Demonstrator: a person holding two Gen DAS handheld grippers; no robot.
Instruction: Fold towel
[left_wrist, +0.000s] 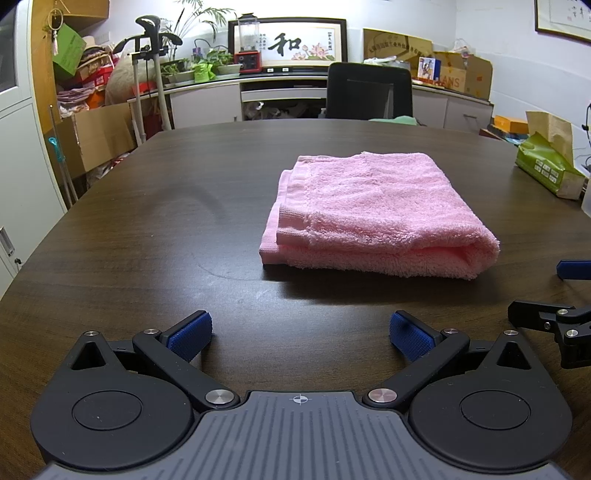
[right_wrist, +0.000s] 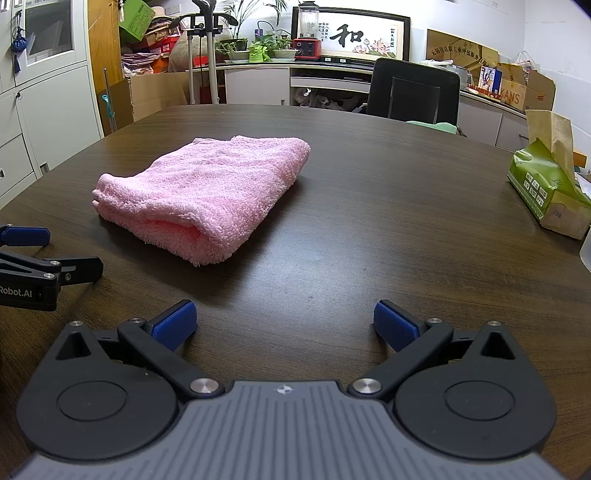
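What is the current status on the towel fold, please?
Left gripper open, empty. Right gripper open, empty. Pink towel lies folded on the table, both sets of jaws short of it. Nothing between grippers and towel.

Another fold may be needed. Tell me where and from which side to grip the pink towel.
Grip the pink towel at its near left corner, coming in low from the left with the left tool. The hemmed edges lie stacked and loose there; the near right end is a rounded closed fold, probably harder to pinch.

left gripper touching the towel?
Apart. Left wrist view: bare table shows between the open left gripper and the pink towel.
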